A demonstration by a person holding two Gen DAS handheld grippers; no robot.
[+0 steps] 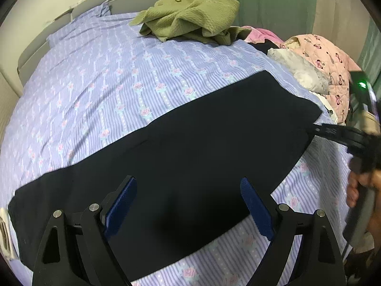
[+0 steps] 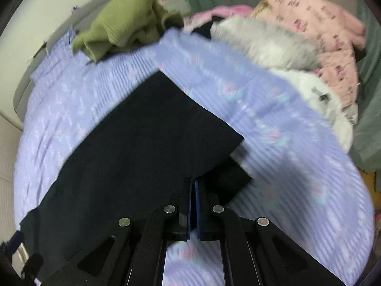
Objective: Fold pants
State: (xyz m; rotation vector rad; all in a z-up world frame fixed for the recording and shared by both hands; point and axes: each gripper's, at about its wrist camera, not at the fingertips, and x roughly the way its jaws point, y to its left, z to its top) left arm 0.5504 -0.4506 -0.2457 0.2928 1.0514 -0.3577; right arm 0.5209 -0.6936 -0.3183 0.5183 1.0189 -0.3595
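One fold seems done: pants lie as a flat strip. Right gripper jaws clamped on hem corner; left gripper jaws apart above the cloth. Cross folds remain.

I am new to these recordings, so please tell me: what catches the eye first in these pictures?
The long black pants lie flat across the lilac flower-striped bedsheet. The right gripper is shut at their near edge, and the left gripper hangs open above them. A crumpled olive-green knitted garment sits at the far side.
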